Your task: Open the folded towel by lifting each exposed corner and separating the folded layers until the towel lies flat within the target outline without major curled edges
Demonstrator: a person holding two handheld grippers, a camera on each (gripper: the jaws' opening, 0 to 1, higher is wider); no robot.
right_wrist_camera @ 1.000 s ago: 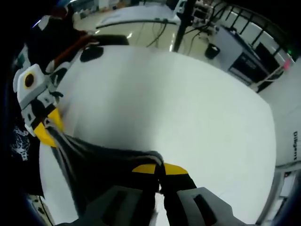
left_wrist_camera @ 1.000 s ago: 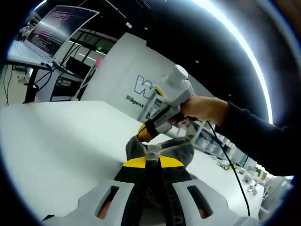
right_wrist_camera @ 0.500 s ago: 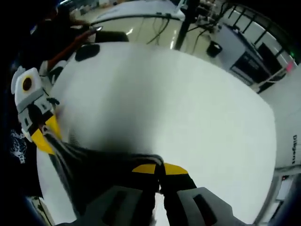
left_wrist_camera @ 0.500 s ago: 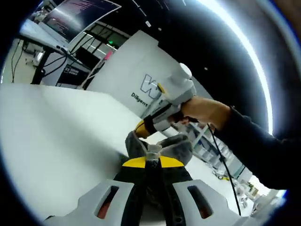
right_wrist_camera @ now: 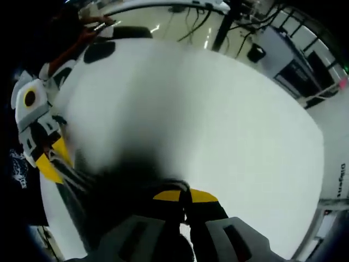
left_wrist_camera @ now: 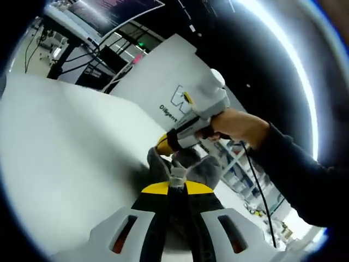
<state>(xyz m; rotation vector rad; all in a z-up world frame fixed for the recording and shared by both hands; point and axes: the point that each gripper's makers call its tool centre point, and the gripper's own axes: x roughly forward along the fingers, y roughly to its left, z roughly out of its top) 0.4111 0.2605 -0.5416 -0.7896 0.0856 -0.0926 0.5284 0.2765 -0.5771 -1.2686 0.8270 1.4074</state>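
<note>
Holding the gray towel [left_wrist_camera: 188, 166] up off the white desk [left_wrist_camera: 65, 158], my left claw [left_wrist_camera: 175, 188] and right claw [right_wrist_camera: 185, 195] each pinch a corner. It is not flat yet; I must spread it.

A wide white table [left_wrist_camera: 65, 147] is spreading across the left gripper view, its top catching a soft glare; a white panel [left_wrist_camera: 158, 82] with dark lettering is standing at its far edge; a screen [left_wrist_camera: 117, 8] showing lines of pinkish text is leaning above dark desk frames [left_wrist_camera: 82, 52] at the upper left; a long bright light strip [left_wrist_camera: 289, 60] is curving across the dark ceiling; shelves with small clutter [left_wrist_camera: 256, 204] are sitting blurred at the right. In the right gripper view the same table [right_wrist_camera: 218, 125] is lying pale; beyond it a glossy floor [right_wrist_camera: 180, 19] is reflecting light, and a dark stand with cables [right_wrist_camera: 229, 22] is rising there.
</note>
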